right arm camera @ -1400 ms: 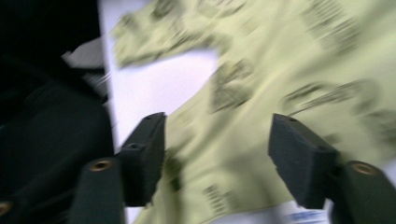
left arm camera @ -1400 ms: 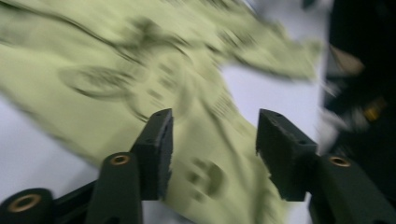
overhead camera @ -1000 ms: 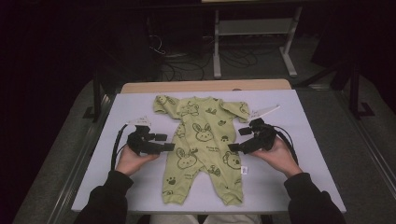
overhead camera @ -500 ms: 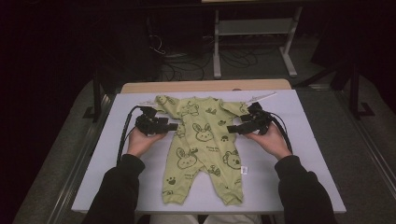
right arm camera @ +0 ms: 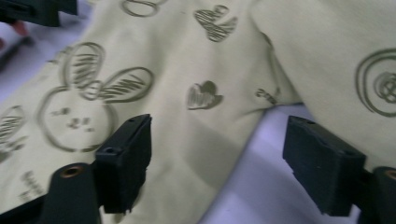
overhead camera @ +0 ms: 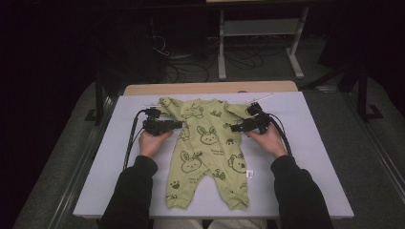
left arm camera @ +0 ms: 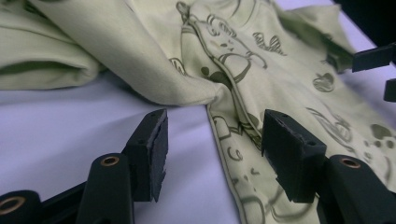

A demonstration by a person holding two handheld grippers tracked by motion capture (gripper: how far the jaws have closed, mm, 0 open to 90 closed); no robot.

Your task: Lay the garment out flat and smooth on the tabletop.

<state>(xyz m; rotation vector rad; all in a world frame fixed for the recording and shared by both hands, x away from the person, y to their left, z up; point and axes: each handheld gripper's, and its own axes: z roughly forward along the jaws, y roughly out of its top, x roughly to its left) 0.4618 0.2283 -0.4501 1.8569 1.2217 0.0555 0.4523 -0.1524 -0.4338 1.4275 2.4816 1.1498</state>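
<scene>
The left gripper (overhead camera: 177, 125) lies low over the bench at the left side seam of the green baby romper (overhead camera: 206, 151), just under its left sleeve. Its jaws stand partly apart and have just been closing; in the left gripper view the romper's edge runs between them, yet neither pad presses on the cloth, so the grip is released. The right gripper (overhead camera: 234, 128) sits at the opposite side seam, below the right sleeve. Its jaws have also just been closing and stand apart, one over the printed cloth, the other over bare bench; the fabric edge lies between them unclamped.

The romper lies flat and face up in the middle of the bench, collar toward the far edge, legs toward the near edge, both sleeves spread out. It is printed with rabbits and bears.

The bench (overhead camera: 315, 157) has a pale lilac-white top, with a strip of wood along its far edge. Black cables (overhead camera: 130, 138) trail from each gripper across the top. Beyond it the room is dark: a grey floor with loose cables and a white metal stand (overhead camera: 258, 43).
</scene>
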